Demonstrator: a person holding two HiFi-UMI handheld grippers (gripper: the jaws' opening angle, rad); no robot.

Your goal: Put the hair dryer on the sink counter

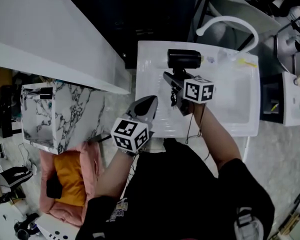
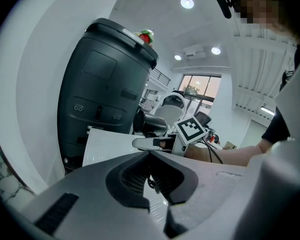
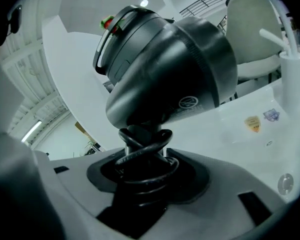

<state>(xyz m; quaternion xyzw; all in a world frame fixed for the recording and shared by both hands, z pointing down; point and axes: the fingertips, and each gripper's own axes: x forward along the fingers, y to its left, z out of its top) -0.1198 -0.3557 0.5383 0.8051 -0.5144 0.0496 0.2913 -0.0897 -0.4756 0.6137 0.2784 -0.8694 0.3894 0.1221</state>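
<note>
The black hair dryer (image 1: 184,59) hangs over the back of the white sink (image 1: 146,84), barrel pointing left. My right gripper (image 1: 176,84) is shut on its handle, which has the black cord wound round it. In the right gripper view the hair dryer (image 3: 170,74) fills the frame above the right gripper (image 3: 142,159). My left gripper (image 1: 151,103) is at the sink's front left edge, jaws together and holding nothing. The left gripper view looks past the left gripper (image 2: 150,156) to the hair dryer (image 2: 152,121) and the sink (image 2: 107,146).
A white curved faucet (image 1: 230,21) arches over the sink's back. Small items (image 1: 242,61) lie at its back right. A marble-patterned box (image 1: 55,114) and a pink cushion (image 1: 72,179) sit to the left. A tall dark bin (image 2: 105,84) stands behind the sink.
</note>
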